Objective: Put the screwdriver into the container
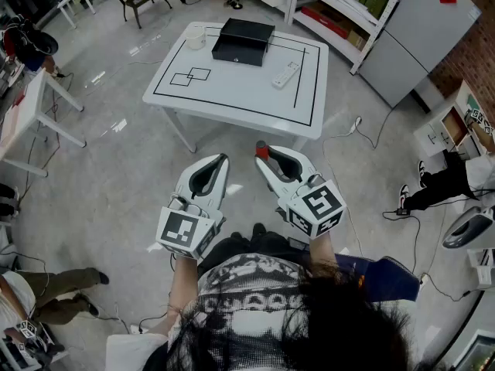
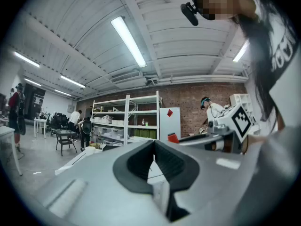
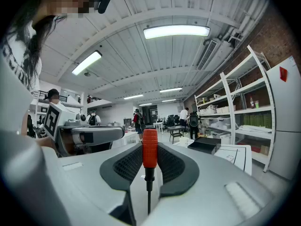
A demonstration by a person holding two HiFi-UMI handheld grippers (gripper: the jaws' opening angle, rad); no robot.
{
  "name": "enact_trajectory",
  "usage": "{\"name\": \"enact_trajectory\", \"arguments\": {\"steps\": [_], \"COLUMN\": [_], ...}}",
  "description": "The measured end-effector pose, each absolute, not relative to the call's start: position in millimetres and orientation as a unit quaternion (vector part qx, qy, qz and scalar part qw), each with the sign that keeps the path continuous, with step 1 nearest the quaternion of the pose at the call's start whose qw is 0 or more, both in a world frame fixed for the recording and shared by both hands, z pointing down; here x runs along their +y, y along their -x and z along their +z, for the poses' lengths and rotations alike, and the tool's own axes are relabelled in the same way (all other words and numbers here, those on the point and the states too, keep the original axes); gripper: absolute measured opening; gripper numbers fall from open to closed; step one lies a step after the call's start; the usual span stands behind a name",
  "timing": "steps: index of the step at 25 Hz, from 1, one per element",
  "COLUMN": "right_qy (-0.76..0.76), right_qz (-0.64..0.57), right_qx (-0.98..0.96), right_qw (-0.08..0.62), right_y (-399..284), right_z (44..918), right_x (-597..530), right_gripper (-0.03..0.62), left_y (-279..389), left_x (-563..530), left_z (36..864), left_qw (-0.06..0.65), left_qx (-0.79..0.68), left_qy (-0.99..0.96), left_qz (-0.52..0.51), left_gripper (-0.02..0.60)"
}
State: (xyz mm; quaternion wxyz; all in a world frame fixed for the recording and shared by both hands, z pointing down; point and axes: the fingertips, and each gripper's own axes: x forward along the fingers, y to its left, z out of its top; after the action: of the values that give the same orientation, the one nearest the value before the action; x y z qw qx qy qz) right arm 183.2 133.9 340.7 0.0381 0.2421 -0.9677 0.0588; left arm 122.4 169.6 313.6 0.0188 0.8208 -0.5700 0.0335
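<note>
The screwdriver point(image 3: 150, 148) has a red handle and a thin dark shaft. It stands between the pads of my right gripper point(image 3: 150, 145), which is shut on it; its red end point(image 1: 262, 151) sticks out past the tips. My left gripper point(image 1: 222, 159) is shut and holds nothing; its tips meet in the left gripper view point(image 2: 154, 143). Both grippers hang side by side over the floor, short of the white table point(image 1: 232, 91). The container, a black open box point(image 1: 242, 40), sits at the table's far edge, and the right gripper view shows the black box point(image 3: 203, 146) ahead to the right.
A white cup point(image 1: 195, 37) stands left of the box and a white remote point(image 1: 285, 74) lies to its right. Shelving point(image 1: 340, 6) and a grey cabinet point(image 1: 421, 33) stand behind the table. Cables point(image 1: 371, 134) trail on the floor at right. People stand around the room.
</note>
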Motion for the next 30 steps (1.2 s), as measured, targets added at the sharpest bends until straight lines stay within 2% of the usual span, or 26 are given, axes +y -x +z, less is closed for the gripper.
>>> {"name": "enact_trajectory", "arguments": {"steps": [21, 30], "right_qy": [-0.23, -0.202], "right_qz": [0.067, 0.07], "right_qx": [-0.97, -0.976], "right_qw": [0.034, 0.044], "right_y": [-192, -197], "right_z": [353, 367], "right_x": [105, 92], "right_gripper": [0.103, 0.103], "left_y": [-128, -140], "left_x": [140, 126], "left_z": [318, 331], "left_qw": [0.0, 0.017], "left_qx": [-0.583, -0.598], "left_qy": [-0.812, -0.801], "left_qz": [0.037, 0.037], "left_gripper": [0.0, 0.0]}}
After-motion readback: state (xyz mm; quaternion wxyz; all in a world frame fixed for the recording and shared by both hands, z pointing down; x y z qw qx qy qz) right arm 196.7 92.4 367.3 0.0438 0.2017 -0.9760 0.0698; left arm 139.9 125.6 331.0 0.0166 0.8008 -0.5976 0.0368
